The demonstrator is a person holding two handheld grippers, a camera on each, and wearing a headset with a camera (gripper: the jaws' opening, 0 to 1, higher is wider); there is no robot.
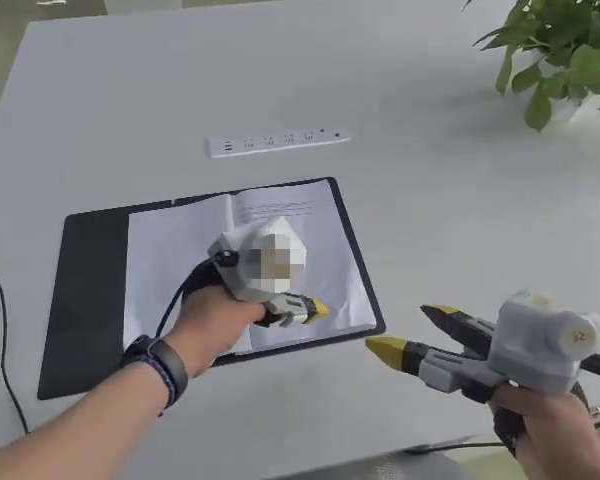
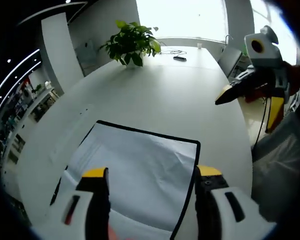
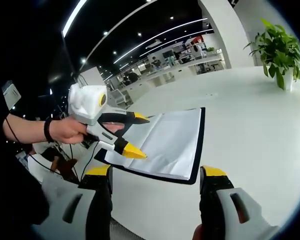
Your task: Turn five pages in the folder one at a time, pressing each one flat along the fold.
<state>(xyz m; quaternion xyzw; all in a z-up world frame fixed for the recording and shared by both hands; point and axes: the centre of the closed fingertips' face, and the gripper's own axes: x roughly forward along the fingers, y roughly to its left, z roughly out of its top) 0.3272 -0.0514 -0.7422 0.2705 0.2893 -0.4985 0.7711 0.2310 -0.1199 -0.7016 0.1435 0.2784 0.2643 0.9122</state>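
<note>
Nearest me, my right gripper (image 1: 412, 332) hangs over the bare table (image 1: 460, 150), jaws parted and empty, just off the folder's (image 1: 90, 300) near right corner. Beyond it, my left gripper (image 1: 310, 308) is over the right-hand page (image 1: 310, 230), jaws wide, holding nothing. The fold runs away from me, left of that gripper. Judgement: the left is nearer for pressing.

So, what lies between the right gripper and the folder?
Only bare table: in the head view the right gripper is just beside the folder.
</note>
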